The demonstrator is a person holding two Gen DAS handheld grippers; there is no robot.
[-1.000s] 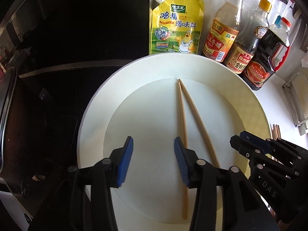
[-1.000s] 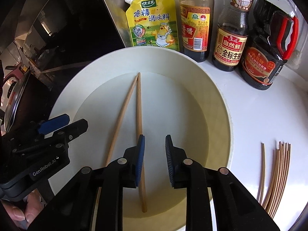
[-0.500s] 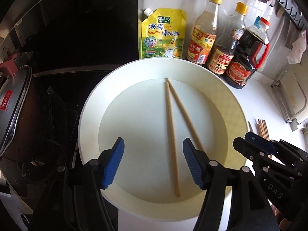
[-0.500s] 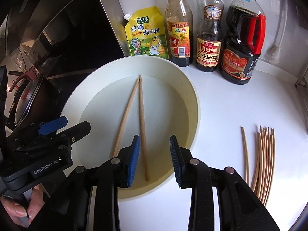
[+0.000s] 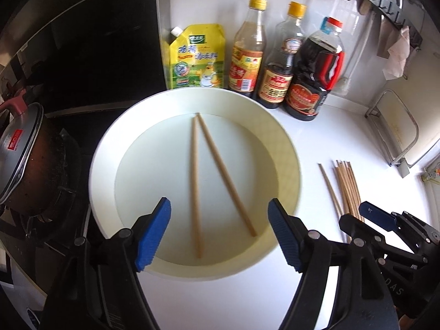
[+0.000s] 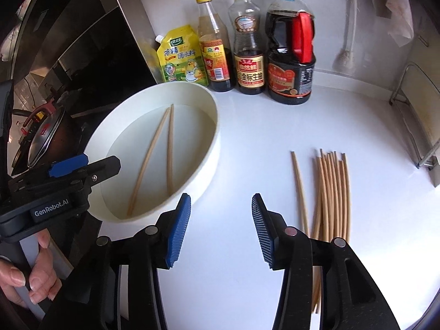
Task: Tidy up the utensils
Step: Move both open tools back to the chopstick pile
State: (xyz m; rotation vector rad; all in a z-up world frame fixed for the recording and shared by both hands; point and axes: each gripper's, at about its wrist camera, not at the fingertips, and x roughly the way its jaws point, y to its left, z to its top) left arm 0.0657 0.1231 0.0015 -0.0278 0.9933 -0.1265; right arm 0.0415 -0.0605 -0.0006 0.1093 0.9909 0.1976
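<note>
Two slim, pale wooden chopsticks (image 5: 217, 176) lie in a narrow V on the smooth floor of a round white basin (image 5: 286, 143) on the glossy white desk (image 6: 275, 126). A loose bundle of matching wooden chopsticks (image 6: 330, 192) lies well apart to its right. Left tongs (image 5: 218, 232) and right tongs (image 6: 221, 232), with ribbed blue pads, gape empty. Sauce bottles (image 6: 247, 41) and a yellow pouch (image 5: 196, 57) stand behind.

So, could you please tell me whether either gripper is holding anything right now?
Nothing is held: the left gripper and right gripper are both open and empty.
</note>
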